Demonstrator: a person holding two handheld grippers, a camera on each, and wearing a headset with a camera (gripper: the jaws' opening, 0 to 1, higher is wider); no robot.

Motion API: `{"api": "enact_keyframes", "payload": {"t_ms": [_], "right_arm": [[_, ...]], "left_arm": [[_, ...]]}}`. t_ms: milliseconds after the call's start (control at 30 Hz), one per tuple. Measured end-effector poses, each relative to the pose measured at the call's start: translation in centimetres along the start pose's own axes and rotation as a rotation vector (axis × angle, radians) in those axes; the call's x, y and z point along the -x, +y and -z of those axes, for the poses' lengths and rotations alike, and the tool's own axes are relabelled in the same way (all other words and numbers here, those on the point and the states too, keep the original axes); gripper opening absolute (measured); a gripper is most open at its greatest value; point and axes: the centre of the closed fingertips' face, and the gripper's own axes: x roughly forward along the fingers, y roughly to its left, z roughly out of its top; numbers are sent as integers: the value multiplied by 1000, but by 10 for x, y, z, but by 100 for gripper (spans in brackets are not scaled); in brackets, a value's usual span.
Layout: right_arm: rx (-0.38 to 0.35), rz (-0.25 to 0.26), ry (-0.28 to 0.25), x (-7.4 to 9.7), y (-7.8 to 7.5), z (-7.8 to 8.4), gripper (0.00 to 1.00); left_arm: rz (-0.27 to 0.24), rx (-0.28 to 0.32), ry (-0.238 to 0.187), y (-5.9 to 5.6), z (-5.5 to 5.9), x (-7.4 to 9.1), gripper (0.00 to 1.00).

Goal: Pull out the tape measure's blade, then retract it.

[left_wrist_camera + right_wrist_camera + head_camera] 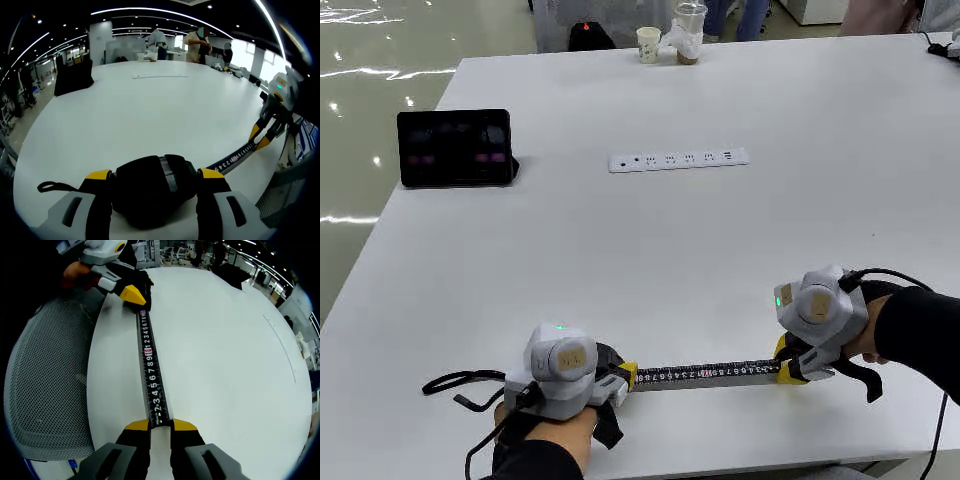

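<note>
Tape measure case (152, 192), black, is clamped between the yellow-tipped left tongs (155, 175) close to the near edge of the desk (720, 230). Its numbered blade (151, 365) runs out along that edge to the right tongs (161, 426), which are closed on the blade's tip. A dark tablet (455, 147) stands near the desk's left edge, and a white power strip (678, 159) lies mid-desk.

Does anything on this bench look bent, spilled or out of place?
Nothing stands out. The blade runs straight from the case in the left gripper to the right gripper; the far paper cup stands upright.
</note>
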Motion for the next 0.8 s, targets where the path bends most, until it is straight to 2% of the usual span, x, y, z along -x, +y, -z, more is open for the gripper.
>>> {"api": "enact_keyframes", "payload": {"t_ms": [800], "right_arm": [[-7,-14,26,-4,1,-9,11]], "left_arm": [[1,-12,5,0,0,0,64]]}}
